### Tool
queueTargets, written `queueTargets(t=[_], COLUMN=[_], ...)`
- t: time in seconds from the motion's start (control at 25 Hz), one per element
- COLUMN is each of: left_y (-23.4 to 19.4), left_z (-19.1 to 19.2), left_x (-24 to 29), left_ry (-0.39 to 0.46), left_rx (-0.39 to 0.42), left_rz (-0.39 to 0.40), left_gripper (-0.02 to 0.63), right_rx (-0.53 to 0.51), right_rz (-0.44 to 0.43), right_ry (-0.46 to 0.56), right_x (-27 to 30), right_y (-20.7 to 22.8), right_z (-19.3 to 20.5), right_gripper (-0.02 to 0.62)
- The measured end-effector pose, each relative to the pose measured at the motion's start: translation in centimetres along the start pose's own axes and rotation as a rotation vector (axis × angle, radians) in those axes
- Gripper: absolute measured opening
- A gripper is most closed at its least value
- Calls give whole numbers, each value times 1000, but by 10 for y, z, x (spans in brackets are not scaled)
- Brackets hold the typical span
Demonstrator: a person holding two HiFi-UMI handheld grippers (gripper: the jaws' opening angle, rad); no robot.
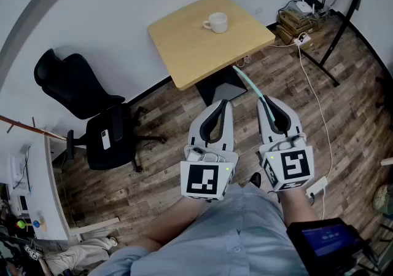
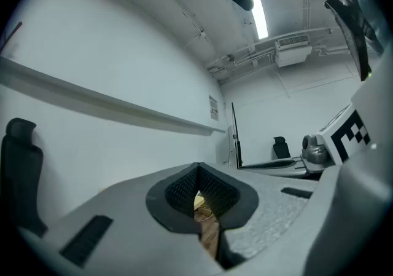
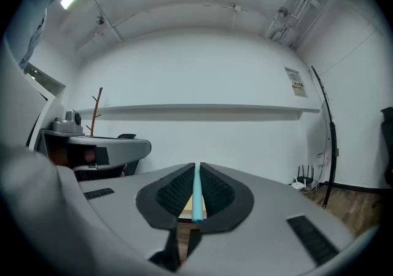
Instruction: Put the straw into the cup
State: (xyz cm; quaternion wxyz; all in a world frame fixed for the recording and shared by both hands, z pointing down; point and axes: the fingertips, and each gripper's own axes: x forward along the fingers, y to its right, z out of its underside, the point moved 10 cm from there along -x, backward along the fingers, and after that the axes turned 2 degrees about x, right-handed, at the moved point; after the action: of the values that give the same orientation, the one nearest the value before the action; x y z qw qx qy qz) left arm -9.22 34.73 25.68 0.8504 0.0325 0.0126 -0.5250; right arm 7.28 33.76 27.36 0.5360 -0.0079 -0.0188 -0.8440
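Note:
A white cup (image 1: 216, 22) stands on a small light-wood table (image 1: 184, 41) at the top middle of the head view, far ahead of both grippers. A pale teal straw (image 1: 250, 86) sticks out forward from my right gripper (image 1: 264, 100), which is shut on it; in the right gripper view the straw (image 3: 198, 195) lies clamped between the dark pads. My left gripper (image 1: 225, 104) is held beside the right one, jaws together with nothing between them. In the left gripper view the left gripper (image 2: 200, 198) shows only a thin slit with floor behind.
A black office chair (image 1: 92, 109) stands on the wood floor left of the table. Cables, a power strip and a router (image 1: 304, 7) lie by the wall at the upper right, with a black stand leg (image 1: 334, 41) nearby. A shelf (image 1: 37, 201) is at the far left.

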Motion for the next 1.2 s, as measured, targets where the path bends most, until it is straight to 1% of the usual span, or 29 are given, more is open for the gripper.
queueTargets(t=[0.2,0.4,0.52,0.64,0.96,1.2], left_y=[6,20,31,42,75,73], left_z=[0,-1,-1,-3,2,16], left_x=[0,7,10,16,29,36], left_ry=[4,-3,-11,4,0,-40], left_rx=[11,12,26,24,22,2], left_rz=[-3,-4,-3,-9,-18,-31], left_gripper=[-8,-8,-8,-8,-8,-8], right_rx=[3,7,20,36,40,67], right_rz=[-5,-10,-16,-30,-50,-53], right_ry=[8,12,29,40,31,-2], right_x=[-5,-11,-16,-20,-37,-30], right_y=[4,17,28,39,70,77], right_z=[1,1,1,0,6,20], right_gripper=[23,23,23,23,23,23])
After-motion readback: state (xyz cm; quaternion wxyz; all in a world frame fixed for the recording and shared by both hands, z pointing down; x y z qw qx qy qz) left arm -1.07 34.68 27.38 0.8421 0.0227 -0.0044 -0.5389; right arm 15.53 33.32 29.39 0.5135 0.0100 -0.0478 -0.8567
